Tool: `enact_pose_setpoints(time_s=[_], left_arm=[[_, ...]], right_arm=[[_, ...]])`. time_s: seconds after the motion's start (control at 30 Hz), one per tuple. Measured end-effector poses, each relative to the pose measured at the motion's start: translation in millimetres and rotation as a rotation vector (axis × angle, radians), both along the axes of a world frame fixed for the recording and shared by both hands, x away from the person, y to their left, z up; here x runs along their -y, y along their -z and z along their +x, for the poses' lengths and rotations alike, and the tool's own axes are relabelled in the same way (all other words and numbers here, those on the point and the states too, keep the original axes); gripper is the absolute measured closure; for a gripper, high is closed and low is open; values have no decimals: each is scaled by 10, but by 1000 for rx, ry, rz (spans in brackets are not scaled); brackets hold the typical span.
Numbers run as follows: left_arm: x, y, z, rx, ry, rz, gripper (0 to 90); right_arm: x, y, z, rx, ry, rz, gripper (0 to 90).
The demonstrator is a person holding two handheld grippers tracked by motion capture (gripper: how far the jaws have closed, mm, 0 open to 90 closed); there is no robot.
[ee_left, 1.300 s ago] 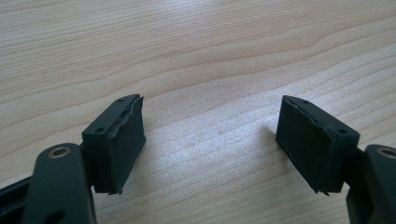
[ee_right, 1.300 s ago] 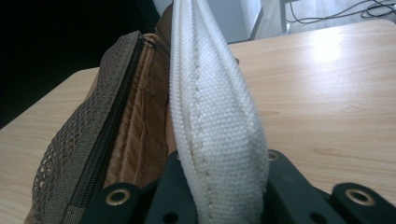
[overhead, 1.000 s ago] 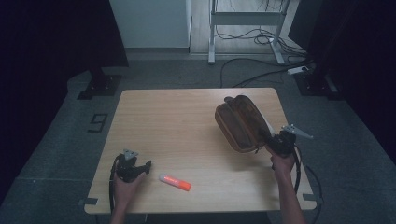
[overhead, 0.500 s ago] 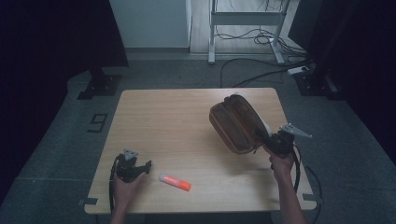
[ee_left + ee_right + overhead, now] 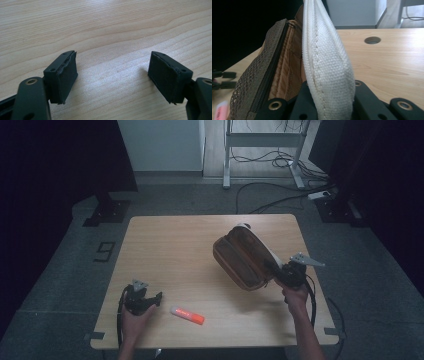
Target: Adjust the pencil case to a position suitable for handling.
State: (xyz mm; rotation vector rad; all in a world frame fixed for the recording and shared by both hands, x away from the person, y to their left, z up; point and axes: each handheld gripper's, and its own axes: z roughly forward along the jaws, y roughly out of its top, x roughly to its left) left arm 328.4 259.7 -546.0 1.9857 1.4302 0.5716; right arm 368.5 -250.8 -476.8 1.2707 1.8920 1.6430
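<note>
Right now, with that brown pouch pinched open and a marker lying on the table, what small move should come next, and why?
Probably the left hand-held gripper should slide over to the orange marker and close on it. Its jaws stand open over bare table, while the right hand-held gripper is shut on the pouch's white flap, holding it open.

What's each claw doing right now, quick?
Left claw: open, nothing between its jaws, just above the table.
Right claw: shut on the pencil case's white cover.
</note>
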Motion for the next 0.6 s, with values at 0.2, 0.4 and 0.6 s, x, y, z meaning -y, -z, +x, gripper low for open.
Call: enact_pose_setpoints(time_s=[0.2,0.4,0.6], left_arm=[[3,0,12,0,-2,0,231],[8,0,21,-1,-3,1,230],[6,0,3,1,-5,2,234]], right_arm=[[-99,41,-43,-15,-38,-9,834],[-137,77,-97,-24,-64,15,834],[-184,105,-97,-16,-96,22,834]])
